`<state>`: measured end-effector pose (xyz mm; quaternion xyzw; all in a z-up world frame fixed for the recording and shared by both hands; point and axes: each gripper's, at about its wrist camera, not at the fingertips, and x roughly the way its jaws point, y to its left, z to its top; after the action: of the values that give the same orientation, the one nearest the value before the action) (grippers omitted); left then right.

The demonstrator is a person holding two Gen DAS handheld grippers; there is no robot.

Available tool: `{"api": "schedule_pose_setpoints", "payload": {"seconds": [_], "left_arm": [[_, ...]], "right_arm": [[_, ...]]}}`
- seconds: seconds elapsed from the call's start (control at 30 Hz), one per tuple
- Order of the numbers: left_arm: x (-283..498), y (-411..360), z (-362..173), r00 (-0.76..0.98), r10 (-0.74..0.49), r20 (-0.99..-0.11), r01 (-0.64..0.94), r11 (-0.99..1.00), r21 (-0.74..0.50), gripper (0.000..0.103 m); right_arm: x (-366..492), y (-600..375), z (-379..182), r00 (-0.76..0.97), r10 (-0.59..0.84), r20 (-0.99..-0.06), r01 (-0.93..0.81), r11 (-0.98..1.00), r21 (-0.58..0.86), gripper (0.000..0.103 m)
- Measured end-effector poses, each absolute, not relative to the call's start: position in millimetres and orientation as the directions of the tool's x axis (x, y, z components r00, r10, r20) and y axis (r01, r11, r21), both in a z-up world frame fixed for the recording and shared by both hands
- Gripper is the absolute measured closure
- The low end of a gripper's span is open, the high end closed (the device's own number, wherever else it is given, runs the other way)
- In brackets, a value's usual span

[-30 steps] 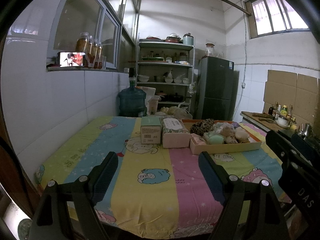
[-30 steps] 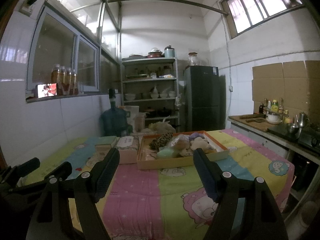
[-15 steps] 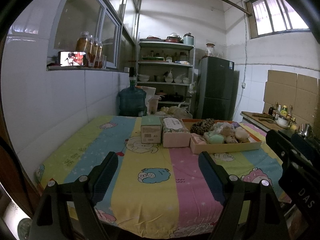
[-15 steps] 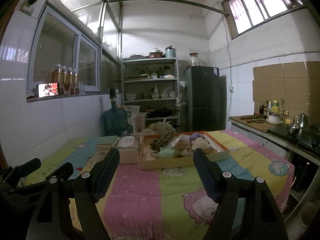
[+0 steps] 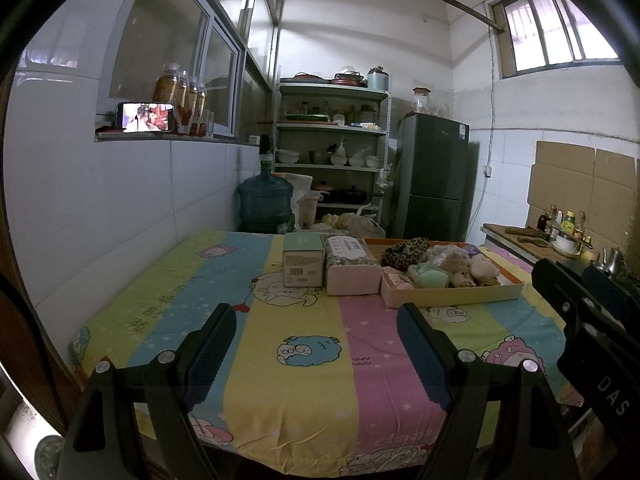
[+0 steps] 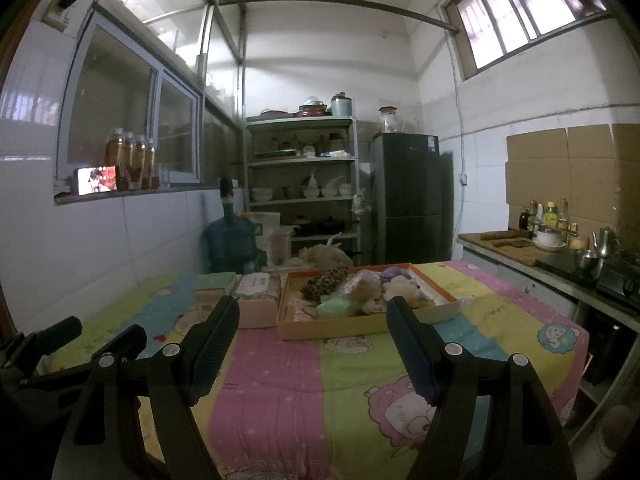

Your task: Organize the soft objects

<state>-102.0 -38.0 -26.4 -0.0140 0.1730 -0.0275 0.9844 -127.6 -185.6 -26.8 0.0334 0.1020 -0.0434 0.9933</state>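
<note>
While nothing on the table has shifted over the last second, left gripper (image 5: 316, 334) hovers spread and empty, with green box (image 5: 303, 259) and tissue pack (image 5: 351, 266) ahead. Soft objects (image 6: 360, 290) lie piled in tray (image 6: 360, 326). Right gripper (image 6: 312, 330), likewise spread and empty; fits sorted or unsorted.

- The letters "DAS" stand in white on the black body of the right gripper (image 5: 600, 364), seen at the edge of the left wrist view.
- The striped tablecloth (image 5: 312, 396) carries a line of printed characters, too distorted to read.
- The green box (image 5: 303, 260) bears a barcode label; its print is too small to read.
</note>
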Motion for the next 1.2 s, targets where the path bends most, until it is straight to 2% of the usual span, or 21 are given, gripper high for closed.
{"api": "schedule_pose_setpoints", "payload": {"seconds": [1.2], "left_arm": [[-105.5,-37.5,-27.6,0.94,-0.059,-0.337,0.048,0.998,-0.041,0.02]], "right_arm": [[-127.6,-184.3,-28.4,0.976,-0.079,-0.201,0.092,0.994,0.054,0.026]]}}
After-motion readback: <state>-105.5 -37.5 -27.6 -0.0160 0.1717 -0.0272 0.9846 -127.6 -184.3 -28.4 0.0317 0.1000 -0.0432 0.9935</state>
